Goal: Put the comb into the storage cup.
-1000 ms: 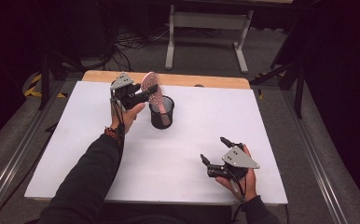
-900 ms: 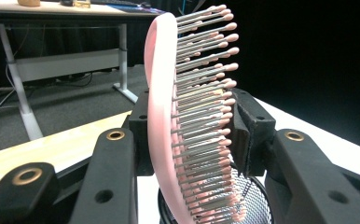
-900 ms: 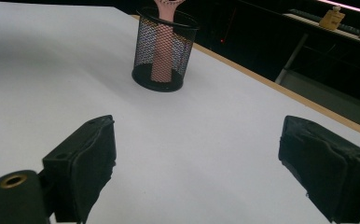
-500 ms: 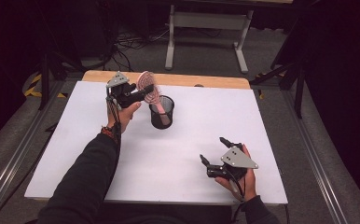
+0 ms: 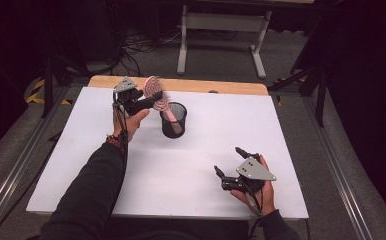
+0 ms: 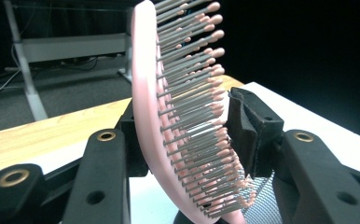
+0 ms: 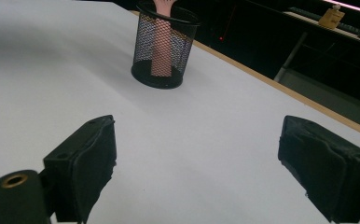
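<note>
A pink hairbrush [image 5: 155,90] stands handle-down in a black mesh cup [image 5: 173,120] at the table's far middle, its head leaning left out of the rim. My left gripper [image 5: 150,100] straddles that head. In the left gripper view the brush [image 6: 150,116] sits between the jaws, its back near the left pad and its bristle tips just at the right pad [image 6: 250,135]. The jaws have just been opening and the pads no longer squeeze it. My right gripper [image 5: 227,161] rests open near the front right, nothing between its pads [image 7: 201,172]. It faces the cup [image 7: 143,42] and the handle [image 7: 161,51].
The white tabletop [image 5: 206,150] has a wooden strip [image 5: 206,86] along its far edge. Behind it a grey desk frame [image 5: 221,22] and cables lie on the floor. Dark floor rails run along both sides of the table.
The left gripper and the brush head have shifted slightly to the left while the handle stays in the cup. The right gripper has not moved.
</note>
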`<action>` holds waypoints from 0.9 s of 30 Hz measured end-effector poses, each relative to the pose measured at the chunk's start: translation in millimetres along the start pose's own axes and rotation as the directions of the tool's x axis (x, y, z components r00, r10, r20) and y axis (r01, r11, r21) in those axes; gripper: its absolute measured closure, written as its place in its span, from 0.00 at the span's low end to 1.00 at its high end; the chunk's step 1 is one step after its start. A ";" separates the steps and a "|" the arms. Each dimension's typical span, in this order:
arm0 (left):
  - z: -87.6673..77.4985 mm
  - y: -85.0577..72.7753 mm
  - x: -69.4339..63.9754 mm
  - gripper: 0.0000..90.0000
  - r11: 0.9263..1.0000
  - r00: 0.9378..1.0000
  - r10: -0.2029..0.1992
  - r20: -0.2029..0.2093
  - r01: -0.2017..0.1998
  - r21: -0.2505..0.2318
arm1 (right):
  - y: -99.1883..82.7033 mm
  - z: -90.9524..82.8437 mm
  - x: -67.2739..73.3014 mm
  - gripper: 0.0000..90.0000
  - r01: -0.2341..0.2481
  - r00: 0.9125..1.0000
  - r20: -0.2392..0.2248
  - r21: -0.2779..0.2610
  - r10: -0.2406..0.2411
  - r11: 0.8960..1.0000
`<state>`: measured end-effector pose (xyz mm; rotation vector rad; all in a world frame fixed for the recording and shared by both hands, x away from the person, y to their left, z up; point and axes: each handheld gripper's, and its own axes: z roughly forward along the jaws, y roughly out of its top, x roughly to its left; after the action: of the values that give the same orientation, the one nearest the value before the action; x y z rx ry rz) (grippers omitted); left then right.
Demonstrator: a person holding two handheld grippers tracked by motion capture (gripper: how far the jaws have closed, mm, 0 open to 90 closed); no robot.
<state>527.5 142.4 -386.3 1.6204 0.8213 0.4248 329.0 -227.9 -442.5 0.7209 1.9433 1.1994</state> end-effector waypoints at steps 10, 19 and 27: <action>-0.6 -3.1 5.3 0.58 1.000 1.000 -0.020 -0.005 0.020 0.011 | 0.2 0.0 0.5 0.13 0.004 1.000 0.000 0.001 -0.004 1.000; 0.5 -5.9 8.2 0.59 1.000 1.000 -0.022 -0.005 0.022 0.020 | 0.0 0.2 0.4 0.13 0.004 1.000 -0.002 0.001 -0.004 1.000; 0.0 -4.9 8.1 0.56 1.000 1.000 -0.016 -0.005 0.016 0.025 | -0.3 0.1 -0.3 0.13 0.003 1.000 -0.004 0.001 -0.003 1.000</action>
<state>531.7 148.4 -392.3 1.6353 0.8454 0.4087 329.3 -228.2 -442.7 0.7163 1.9481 1.1992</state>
